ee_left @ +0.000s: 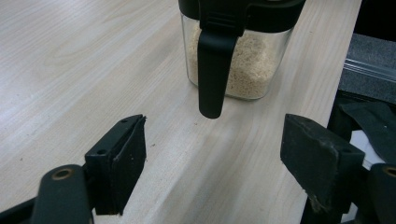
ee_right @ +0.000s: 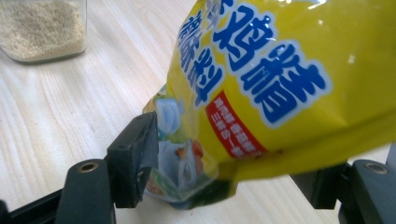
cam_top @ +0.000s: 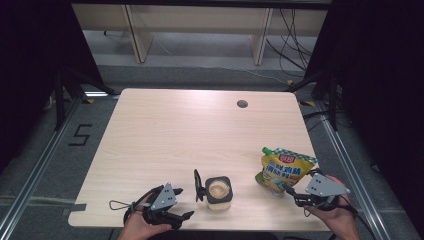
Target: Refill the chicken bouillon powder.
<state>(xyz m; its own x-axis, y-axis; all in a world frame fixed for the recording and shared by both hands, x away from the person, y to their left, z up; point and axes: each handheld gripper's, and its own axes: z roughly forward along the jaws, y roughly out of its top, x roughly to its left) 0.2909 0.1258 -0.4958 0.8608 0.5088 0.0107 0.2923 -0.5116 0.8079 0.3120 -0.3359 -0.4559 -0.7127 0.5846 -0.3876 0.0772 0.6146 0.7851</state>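
A pale wooden table (cam_top: 165, 135) takes up the middle of the high view, with a small round cable hole (cam_top: 242, 104) near its far right edge and grey floor around it

At the near right of the table stands a yellow seasoning pouch (cam_top: 284, 171) with blue lettering and a green spout corner at its top. The right gripper (cam_top: 300, 196), held in the person's right hand (cam_top: 336, 216), is at the pouch's lower near corner. In the right gripper view the pouch (ee_right: 280, 88) fills the space between the jaws: the left jaw presses against its crumpled bottom edge, and the jaws pinch that bottom corner

Near the middle of the near edge sits a clear square jar (cam_top: 219, 192) with a black rim, full of pale granules, its black lid (cam_top: 198, 185) flipped open and standing up on its left side. In the left gripper view the jar (ee_left: 252, 60) is just ahead, apart from the jaws

The left gripper (cam_top: 181, 204), held in the left hand (cam_top: 137, 227), lies left of the jar with its jaws spread wide and nothing between them
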